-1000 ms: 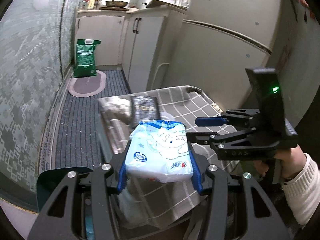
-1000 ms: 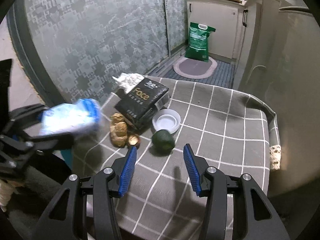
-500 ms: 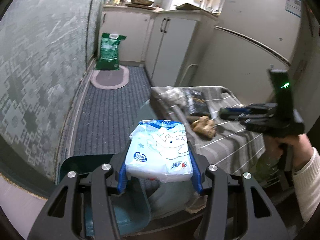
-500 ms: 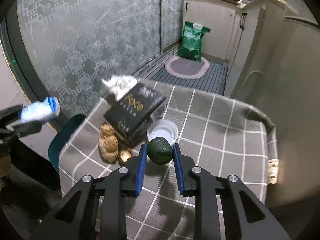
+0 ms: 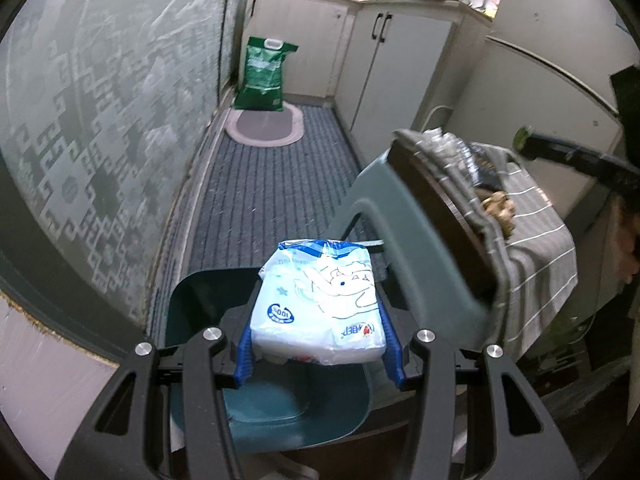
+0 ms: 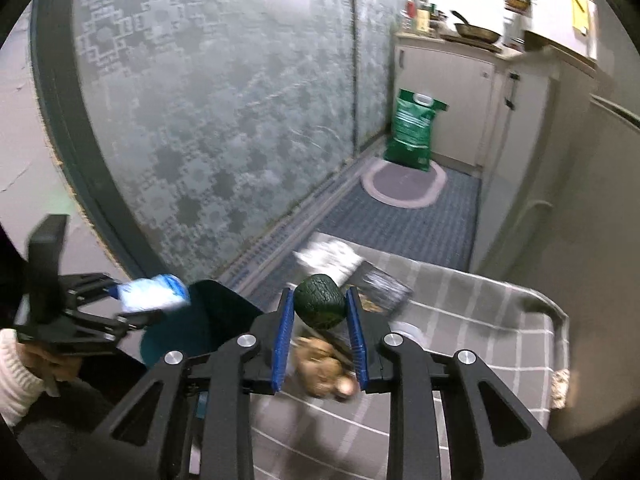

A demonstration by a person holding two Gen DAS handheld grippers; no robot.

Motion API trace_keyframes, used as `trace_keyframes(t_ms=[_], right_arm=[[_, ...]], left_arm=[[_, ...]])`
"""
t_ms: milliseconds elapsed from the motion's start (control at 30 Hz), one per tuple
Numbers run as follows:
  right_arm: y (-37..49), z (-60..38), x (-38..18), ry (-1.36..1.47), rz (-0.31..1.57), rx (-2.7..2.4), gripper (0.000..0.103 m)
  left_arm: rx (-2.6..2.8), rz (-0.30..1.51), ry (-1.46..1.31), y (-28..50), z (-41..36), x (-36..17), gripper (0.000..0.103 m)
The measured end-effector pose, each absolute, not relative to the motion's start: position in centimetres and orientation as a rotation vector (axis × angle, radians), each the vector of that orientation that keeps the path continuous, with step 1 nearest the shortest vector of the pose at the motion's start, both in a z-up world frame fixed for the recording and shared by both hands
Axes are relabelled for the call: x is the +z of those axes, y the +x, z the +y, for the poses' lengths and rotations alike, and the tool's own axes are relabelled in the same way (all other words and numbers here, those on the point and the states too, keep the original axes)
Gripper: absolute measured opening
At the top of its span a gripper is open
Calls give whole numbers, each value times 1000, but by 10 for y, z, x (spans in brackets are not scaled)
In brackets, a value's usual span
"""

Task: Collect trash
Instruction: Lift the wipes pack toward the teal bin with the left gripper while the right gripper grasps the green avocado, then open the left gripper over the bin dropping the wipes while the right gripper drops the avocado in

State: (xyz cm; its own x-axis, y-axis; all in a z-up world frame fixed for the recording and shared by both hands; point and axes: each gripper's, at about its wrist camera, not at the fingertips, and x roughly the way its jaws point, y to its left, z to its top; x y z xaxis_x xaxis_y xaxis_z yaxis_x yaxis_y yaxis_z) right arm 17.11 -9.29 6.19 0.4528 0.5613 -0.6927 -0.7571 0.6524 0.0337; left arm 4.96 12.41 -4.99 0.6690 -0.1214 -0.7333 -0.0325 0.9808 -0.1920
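The left gripper [image 5: 320,344] is clamping a tissue pack [image 5: 320,300] above the teal bin [image 5: 280,404], seemingly for dropping, while the right gripper [image 6: 320,332] is squeezing a dark avocado [image 6: 320,306] over the table [image 6: 500,320].

The left gripper [image 5: 318,350] points downward at a slant, its blue pads pressed against both sides of a white and blue plastic pack [image 5: 320,304]. In the right wrist view the person's left hand [image 6: 38,360], in a cream knit cuff, grips that tool's handle at the lower left. The right gripper [image 6: 320,320] also tilts down, its jaws drawn narrow on a dark green avocado [image 6: 320,300] pinched between the blue pads near their tips
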Motion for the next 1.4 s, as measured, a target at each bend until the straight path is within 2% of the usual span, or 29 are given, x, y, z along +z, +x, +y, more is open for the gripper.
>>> trace_keyframes(t_ms=[100,167,200,333,733,1267,1400], right_arm=[[159,-77,66,-304,711,879,26],[153,-63,66,-313,712,917,26],[151,-56,65,-318,717,933,26],[141,-34,56,-339,744,983,26],[118,36,11,-452,843,1072,26],[112,95,-45,-509,970,1122,26],[110,101,-53,-519,992,1131,30]], left_arm=[[-30,863,-191,48,132,-57,54],[-20,888,-191,47,137,-64,59],[-18,895,-190,47,139,-66,65],[-16,914,-173,41,144,-73,69],[19,831,-217,11,172,-46,70],[59,725,-255,-28,200,-12,41],[57,721,-250,-30,200,-10,31]])
